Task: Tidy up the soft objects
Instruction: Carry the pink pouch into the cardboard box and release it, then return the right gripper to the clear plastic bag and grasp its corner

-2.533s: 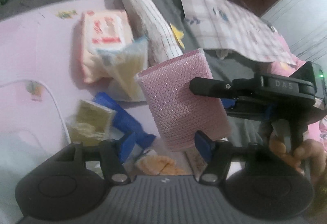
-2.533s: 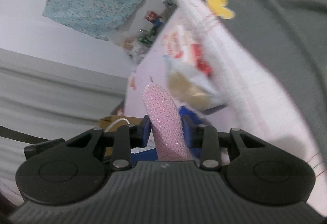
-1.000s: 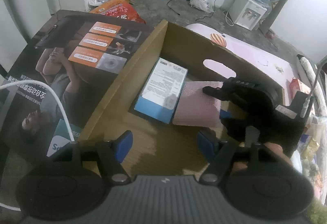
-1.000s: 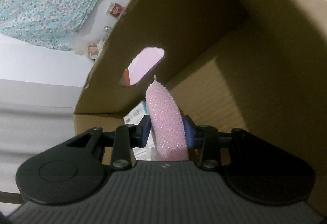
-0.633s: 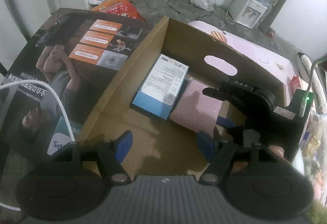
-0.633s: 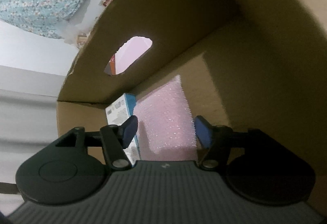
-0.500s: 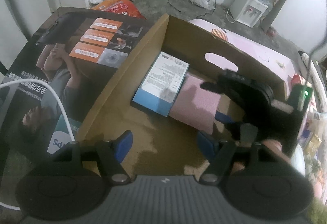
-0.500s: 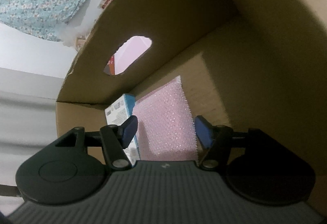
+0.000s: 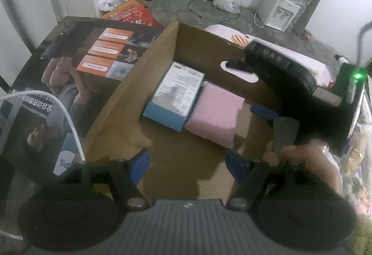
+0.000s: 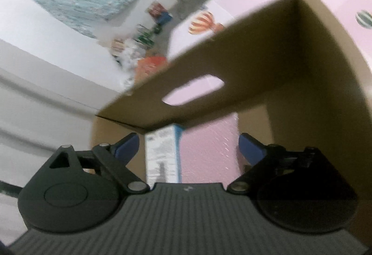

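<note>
Claws both released: my right claw (image 10: pixel 188 144) hangs over the pink pad (image 9: pixel 214 115), flat beside the blue box (image 9: pixel 174 101) on the carton (image 9: pixel 130 83) floor; left claw (image 9: pixel 187 163) empty; more items likely remain.

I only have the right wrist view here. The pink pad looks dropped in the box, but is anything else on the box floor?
Observer: Only the pink pad and a blue-edged packet lie in the cardboard box; the floor nearer the left tongs is bare cardboard.
Reviewer: Do the two items touch?
Observer: Yes, they lie flat, side by side, long edges together.
Reviewer: Are the left tongs holding anything?
Observer: No, they are open and empty above the box.
Reviewer: Where are my right tongs?
Observer: The right tongs are open, above the box's right side, clear of the pad.
</note>
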Demonstrator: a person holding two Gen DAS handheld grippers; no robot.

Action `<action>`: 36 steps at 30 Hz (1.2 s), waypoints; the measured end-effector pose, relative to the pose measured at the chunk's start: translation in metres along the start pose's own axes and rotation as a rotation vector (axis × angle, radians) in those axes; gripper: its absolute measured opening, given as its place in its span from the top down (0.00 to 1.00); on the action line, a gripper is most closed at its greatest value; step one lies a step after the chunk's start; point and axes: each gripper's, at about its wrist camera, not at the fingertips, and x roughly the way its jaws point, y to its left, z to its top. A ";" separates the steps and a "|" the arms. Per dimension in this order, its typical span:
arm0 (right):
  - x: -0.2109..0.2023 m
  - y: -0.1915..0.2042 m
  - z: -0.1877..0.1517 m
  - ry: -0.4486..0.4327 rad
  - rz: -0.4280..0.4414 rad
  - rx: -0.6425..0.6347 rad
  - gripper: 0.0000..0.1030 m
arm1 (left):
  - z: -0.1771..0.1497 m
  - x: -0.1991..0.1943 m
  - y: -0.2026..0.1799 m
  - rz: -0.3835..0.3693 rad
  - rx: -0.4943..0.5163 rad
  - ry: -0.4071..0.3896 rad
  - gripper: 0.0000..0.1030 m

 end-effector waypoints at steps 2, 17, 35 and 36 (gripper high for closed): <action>-0.008 0.000 0.006 -0.003 0.066 0.004 0.10 | -0.002 -0.003 -0.007 -0.003 0.006 -0.004 0.29; -0.169 -0.094 0.104 -0.038 0.415 0.038 0.10 | -0.018 -0.029 -0.129 -0.107 0.151 -0.013 0.23; -0.313 -0.368 0.228 -0.160 0.095 -0.051 0.10 | -0.033 0.076 -0.399 -0.283 0.428 -0.003 0.41; -0.308 -0.377 0.234 -0.146 0.097 -0.062 0.11 | -0.031 0.087 -0.410 -0.284 0.433 0.017 0.44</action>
